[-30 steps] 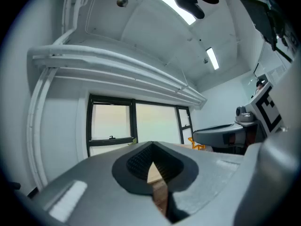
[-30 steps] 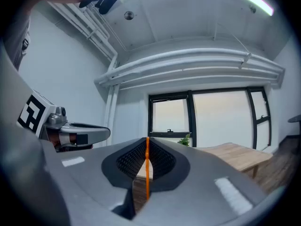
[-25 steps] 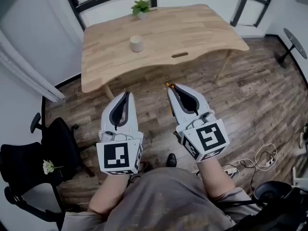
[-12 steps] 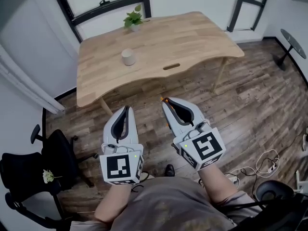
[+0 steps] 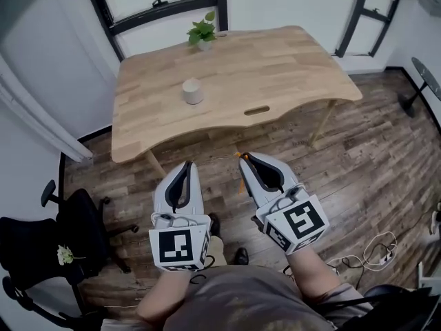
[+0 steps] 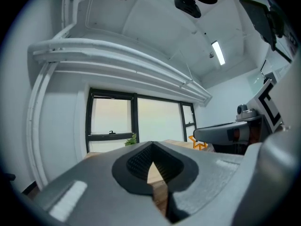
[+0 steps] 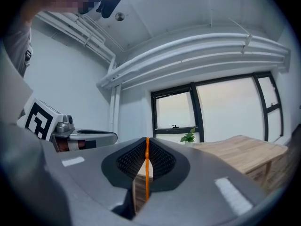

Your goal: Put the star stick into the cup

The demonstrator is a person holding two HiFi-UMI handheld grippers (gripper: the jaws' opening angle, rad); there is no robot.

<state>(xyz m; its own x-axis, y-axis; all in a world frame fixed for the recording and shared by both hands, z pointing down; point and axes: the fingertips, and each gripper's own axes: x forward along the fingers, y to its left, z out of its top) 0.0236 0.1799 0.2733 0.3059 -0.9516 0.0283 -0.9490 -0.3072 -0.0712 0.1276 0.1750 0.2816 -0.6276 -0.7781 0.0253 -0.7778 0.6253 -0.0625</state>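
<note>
An orange star stick (image 7: 146,168) runs up between the jaws of my right gripper (image 5: 245,160), which is shut on it; its star tip (image 5: 239,156) pokes out past the jaw ends and shows as a small orange star (image 6: 198,143) in the left gripper view. My left gripper (image 5: 187,166) is shut with nothing in it. Both are held over the floor, short of the wooden table (image 5: 275,67). A small whitish cup (image 5: 192,91) stands upright on the table's left part, well ahead of both grippers.
A potted plant (image 5: 203,30) sits at the table's far edge by the window. A black office chair (image 5: 48,236) with a white flower on it stands at the left. Cables (image 5: 375,229) lie on the plank floor at the right.
The view has shifted, and both grippers sit slightly lower in the frame, still short of the table. The right gripper's hold on the stick is unchanged.
</note>
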